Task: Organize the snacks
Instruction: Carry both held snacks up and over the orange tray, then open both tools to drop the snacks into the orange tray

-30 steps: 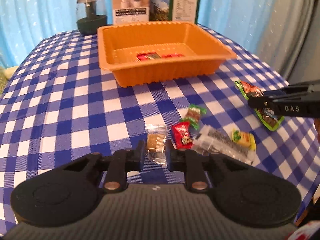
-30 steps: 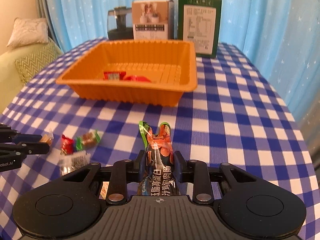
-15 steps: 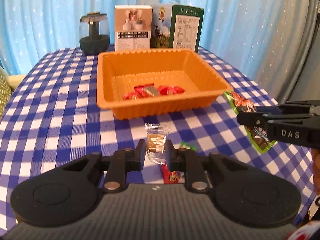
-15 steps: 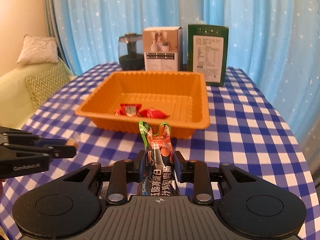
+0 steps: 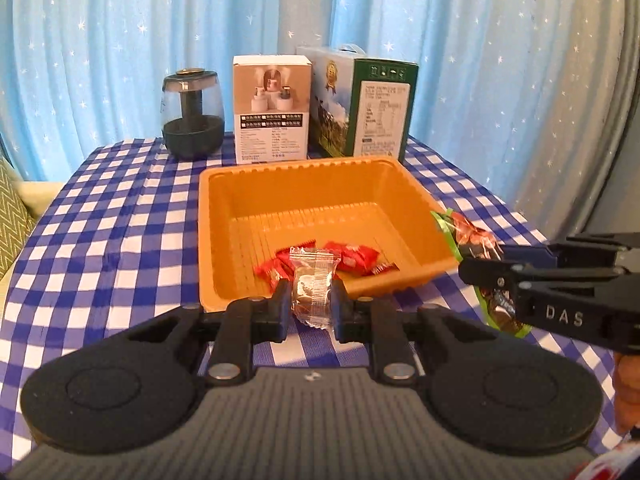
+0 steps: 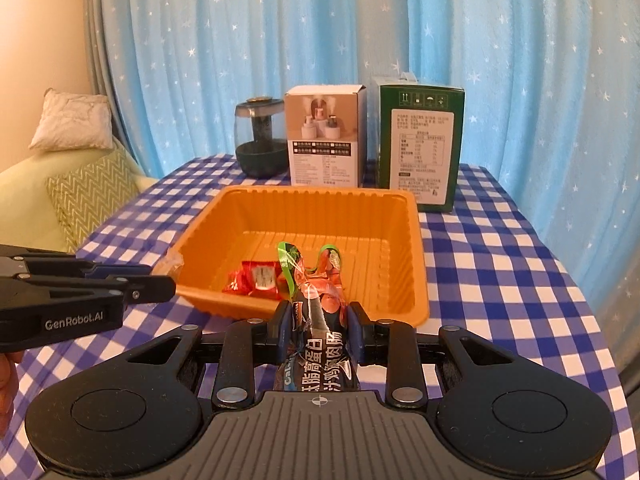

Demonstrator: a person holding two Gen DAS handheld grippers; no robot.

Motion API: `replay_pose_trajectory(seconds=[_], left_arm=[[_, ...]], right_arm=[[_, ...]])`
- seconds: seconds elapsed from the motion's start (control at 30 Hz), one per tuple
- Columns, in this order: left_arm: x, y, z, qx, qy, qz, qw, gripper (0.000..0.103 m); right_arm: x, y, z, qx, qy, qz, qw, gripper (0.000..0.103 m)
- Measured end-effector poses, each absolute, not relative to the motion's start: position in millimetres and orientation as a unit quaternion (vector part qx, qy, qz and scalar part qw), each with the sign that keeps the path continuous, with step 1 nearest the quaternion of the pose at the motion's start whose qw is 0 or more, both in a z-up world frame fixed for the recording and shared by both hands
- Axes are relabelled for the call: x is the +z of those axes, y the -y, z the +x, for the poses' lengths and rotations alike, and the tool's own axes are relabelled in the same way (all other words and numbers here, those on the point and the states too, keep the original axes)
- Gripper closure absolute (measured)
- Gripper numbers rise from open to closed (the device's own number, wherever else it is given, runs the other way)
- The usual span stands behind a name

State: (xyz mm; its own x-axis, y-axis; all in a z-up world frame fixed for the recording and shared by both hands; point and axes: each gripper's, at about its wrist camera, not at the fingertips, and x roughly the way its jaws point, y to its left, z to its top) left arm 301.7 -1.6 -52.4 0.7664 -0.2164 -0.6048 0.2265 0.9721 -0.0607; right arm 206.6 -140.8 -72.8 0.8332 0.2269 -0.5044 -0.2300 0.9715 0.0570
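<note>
My left gripper [image 5: 310,304] is shut on a clear-wrapped brown cookie [image 5: 313,288] and holds it just before the near rim of the orange tray [image 5: 208,240]. Several red candies [image 5: 352,258] lie in the tray. My right gripper [image 6: 318,320] is shut on a long green-and-black sausage packet [image 6: 316,320], held above the tray's near edge [image 6: 420,280]. The right gripper also shows in the left wrist view [image 5: 492,270] with the packet [image 5: 468,236]. The left gripper shows at the left of the right wrist view [image 6: 164,280].
A dark humidifier [image 5: 192,116], a white box [image 5: 272,108] and a green box [image 5: 360,108] stand behind the tray on the blue checked tablecloth [image 5: 100,220]. Blue star curtains hang behind. A sofa with pillows [image 6: 72,160] is to the left.
Both grippers rose from the tablecloth and moved toward the tray, each keeping its snack. The loose snacks on the cloth have dropped out of view.
</note>
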Motion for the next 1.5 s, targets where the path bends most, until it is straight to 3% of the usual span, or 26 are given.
replay_pose_trajectory(seconds=[1.33, 1.43, 1.5], left_arm=[[-77, -17, 391, -0.093, -0.347, 0.017, 0.933, 0.085], [-78, -15, 392, -0.091, -0.344, 0.022, 0.934, 0.081], [-80, -15, 392, -0.088, -0.345, 0.023, 0.934, 0.072]], right_arm=[[-88, 161, 325, 0.073, -0.282, 0.047, 0.956, 0.073], [-87, 163, 326, 0.073, -0.28, 0.049, 0.956, 0.073], [-87, 163, 325, 0.074, -0.28, 0.05, 0.956, 0.073]])
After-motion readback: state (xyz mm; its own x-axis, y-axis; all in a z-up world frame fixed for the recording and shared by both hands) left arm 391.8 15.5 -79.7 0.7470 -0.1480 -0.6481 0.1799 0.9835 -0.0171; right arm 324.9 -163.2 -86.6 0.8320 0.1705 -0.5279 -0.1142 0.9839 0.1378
